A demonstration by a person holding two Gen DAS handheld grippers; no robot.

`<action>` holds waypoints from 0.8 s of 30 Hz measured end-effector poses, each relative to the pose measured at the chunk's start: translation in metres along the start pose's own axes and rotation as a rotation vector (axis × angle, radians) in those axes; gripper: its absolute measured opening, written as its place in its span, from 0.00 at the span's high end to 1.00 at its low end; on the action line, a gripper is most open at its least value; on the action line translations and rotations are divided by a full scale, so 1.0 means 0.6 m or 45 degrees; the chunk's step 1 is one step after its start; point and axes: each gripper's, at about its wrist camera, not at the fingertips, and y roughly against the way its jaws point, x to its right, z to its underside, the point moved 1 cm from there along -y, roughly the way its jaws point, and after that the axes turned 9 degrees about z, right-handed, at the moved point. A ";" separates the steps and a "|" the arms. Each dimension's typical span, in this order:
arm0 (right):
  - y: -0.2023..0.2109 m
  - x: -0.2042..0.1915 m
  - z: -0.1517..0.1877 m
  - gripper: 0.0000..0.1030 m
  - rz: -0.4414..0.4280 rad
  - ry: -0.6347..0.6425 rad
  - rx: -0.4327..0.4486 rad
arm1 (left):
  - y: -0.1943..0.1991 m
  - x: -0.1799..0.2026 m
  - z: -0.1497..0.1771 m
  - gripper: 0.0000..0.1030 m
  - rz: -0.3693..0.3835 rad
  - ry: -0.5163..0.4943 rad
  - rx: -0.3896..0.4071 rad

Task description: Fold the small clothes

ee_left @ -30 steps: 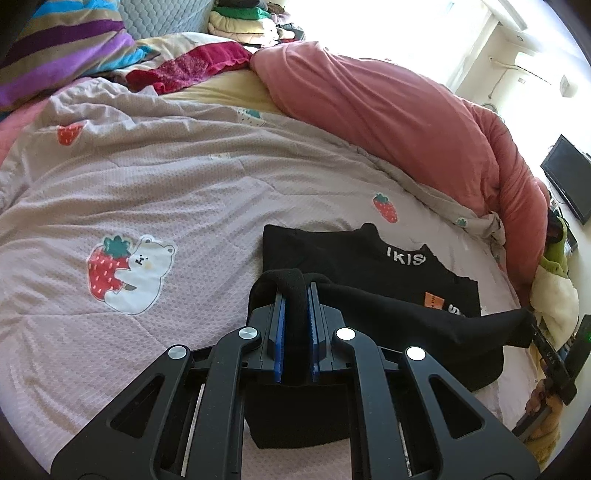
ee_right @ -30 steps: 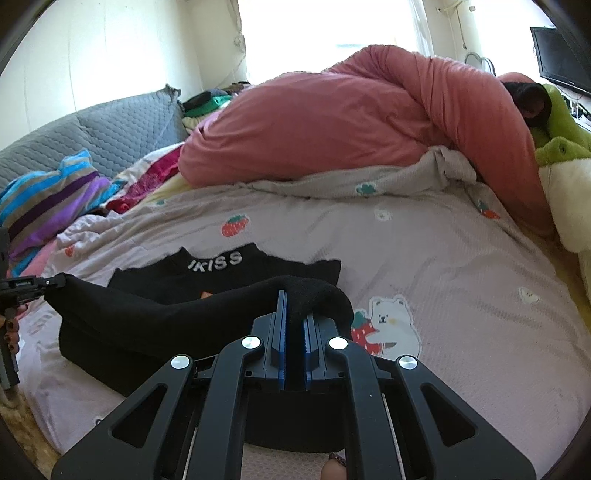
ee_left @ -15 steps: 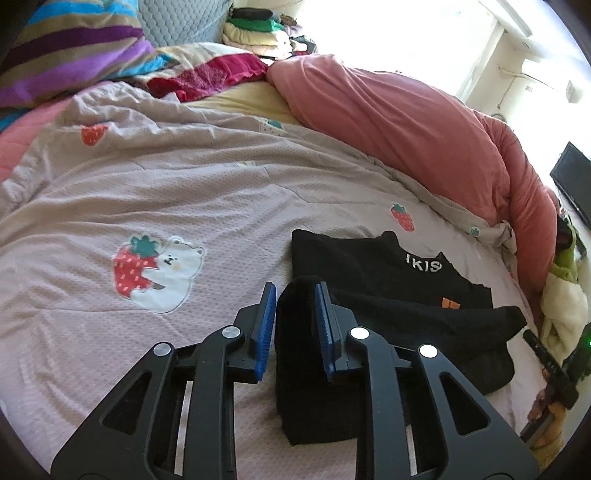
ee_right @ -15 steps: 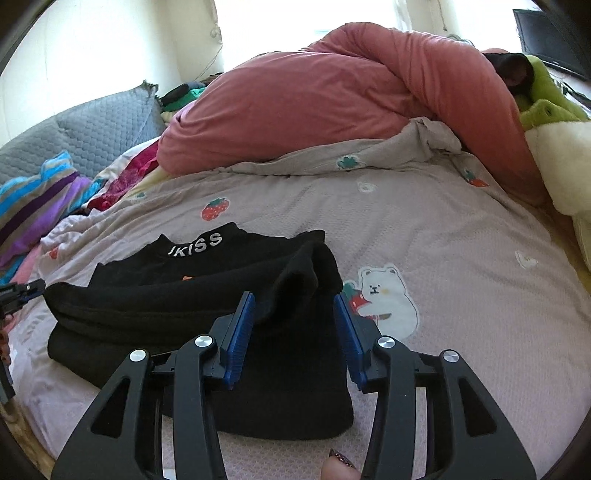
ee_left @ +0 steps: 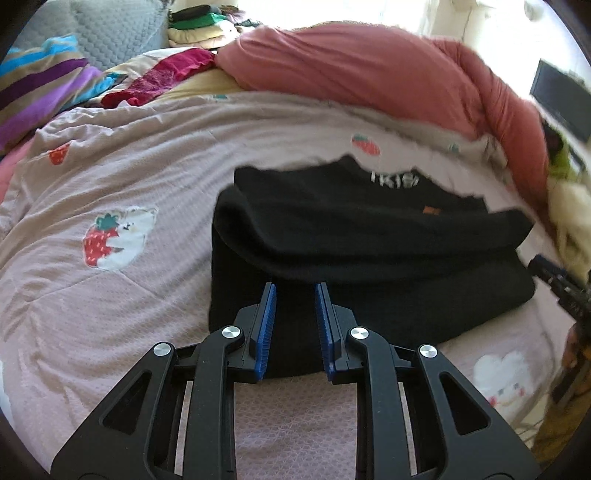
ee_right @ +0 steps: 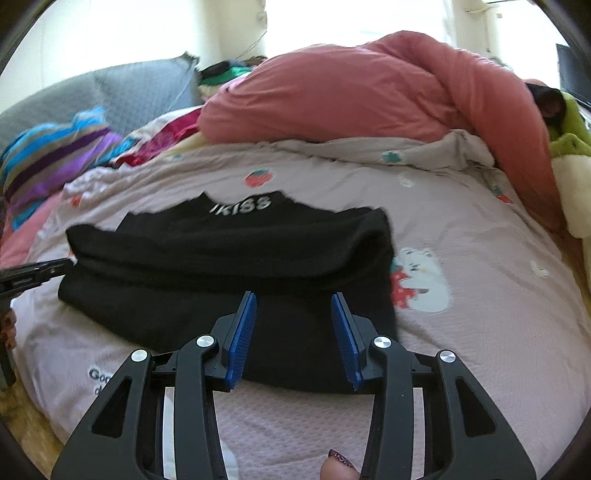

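Bedding fills both views: a pale quilt (ee_left: 155,177) printed with strawberries and bears is spread across the bed, and a pink duvet (ee_left: 388,74) is heaped along its far side. A striped pillow (ee_right: 55,155) is seen at the far left, with a stack of clothes (ee_left: 199,31) behind it. A green plush toy (ee_right: 569,147) lies at the right edge of the right wrist view.

On the quilt a black top (ee_left: 351,236) lies folded, its lower part doubled up over the body so that a thick fold runs across the middle; white lettering shows at the collar. A bear patch (ee_right: 421,280) is seen just beside its right edge.

The left gripper (ee_left: 294,288) is held over the top's near left part, jaws apart with nothing between the blue pads. The right gripper (ee_right: 293,297) is held over the near right part, jaws spread wider, likewise empty. A painted fingernail (ee_right: 340,456) is visible below it.
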 end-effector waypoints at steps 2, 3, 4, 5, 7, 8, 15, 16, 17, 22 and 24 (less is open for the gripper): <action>-0.010 -0.011 0.005 0.61 -0.003 0.022 -0.024 | -0.012 0.002 0.003 0.86 -0.023 -0.022 -0.025; -0.016 -0.015 0.007 0.61 -0.002 0.032 -0.035 | -0.019 0.004 0.005 0.86 -0.050 -0.044 -0.036; -0.025 -0.020 0.010 0.61 0.011 0.045 -0.056 | -0.023 0.005 0.005 0.86 -0.067 -0.057 -0.043; -0.032 -0.022 0.012 0.61 0.020 0.056 -0.071 | -0.030 0.004 0.004 0.86 -0.087 -0.073 -0.053; -0.052 -0.027 0.014 0.61 0.046 0.072 -0.108 | -0.035 0.003 0.000 0.86 -0.110 -0.090 -0.053; -0.060 -0.026 0.015 0.61 0.055 0.072 -0.123 | -0.039 0.003 -0.003 0.86 -0.120 -0.100 -0.056; -0.095 -0.028 -0.001 0.61 0.047 0.058 -0.131 | -0.070 0.006 -0.037 0.85 -0.154 -0.142 -0.075; -0.099 -0.027 -0.006 0.61 0.042 0.052 -0.133 | -0.075 0.005 -0.043 0.85 -0.152 -0.137 -0.078; -0.103 -0.027 -0.011 0.61 0.040 0.050 -0.132 | -0.081 0.005 -0.050 0.85 -0.152 -0.133 -0.081; -0.118 -0.020 -0.041 0.61 0.053 0.023 -0.109 | -0.109 0.004 -0.095 0.85 -0.150 -0.110 -0.071; -0.121 -0.013 -0.058 0.61 0.055 -0.002 -0.087 | -0.109 -0.002 -0.119 0.85 -0.132 -0.068 -0.036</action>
